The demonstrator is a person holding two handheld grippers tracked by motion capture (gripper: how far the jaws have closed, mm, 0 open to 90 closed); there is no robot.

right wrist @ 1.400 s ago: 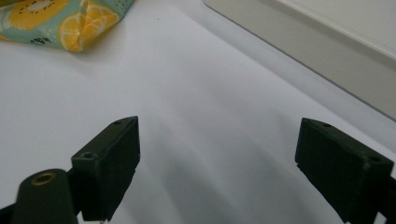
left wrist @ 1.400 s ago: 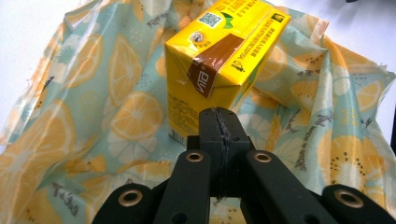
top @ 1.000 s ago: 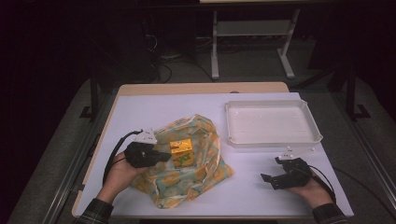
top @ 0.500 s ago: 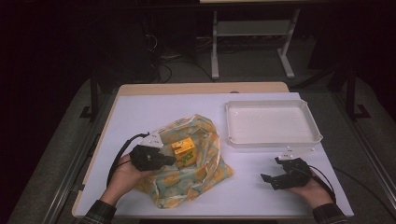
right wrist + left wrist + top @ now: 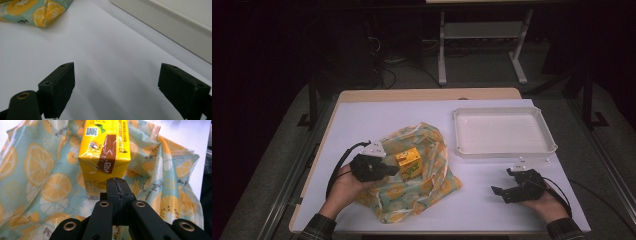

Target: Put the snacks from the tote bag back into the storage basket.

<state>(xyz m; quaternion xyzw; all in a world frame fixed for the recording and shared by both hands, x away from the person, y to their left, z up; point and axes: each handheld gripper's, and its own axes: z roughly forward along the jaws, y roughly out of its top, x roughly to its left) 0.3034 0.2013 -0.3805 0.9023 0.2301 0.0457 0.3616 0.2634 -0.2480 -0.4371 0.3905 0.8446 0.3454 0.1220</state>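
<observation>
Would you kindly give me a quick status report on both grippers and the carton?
Left gripper shut, tips at yellow drink carton on lemon-print bag. Right gripper open, idle on the table. White tray unobstructed.

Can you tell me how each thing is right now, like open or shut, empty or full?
left gripper: jaws shut together, nothing between them, tips right at the yellow drink carton.
right gripper: jaws wide open, holding nothing.
yellow drink carton: lying on the lemon-print bag, looks sealed.
lemon-print bag: crumpled, spread out on the table.
white tray: empty.
</observation>
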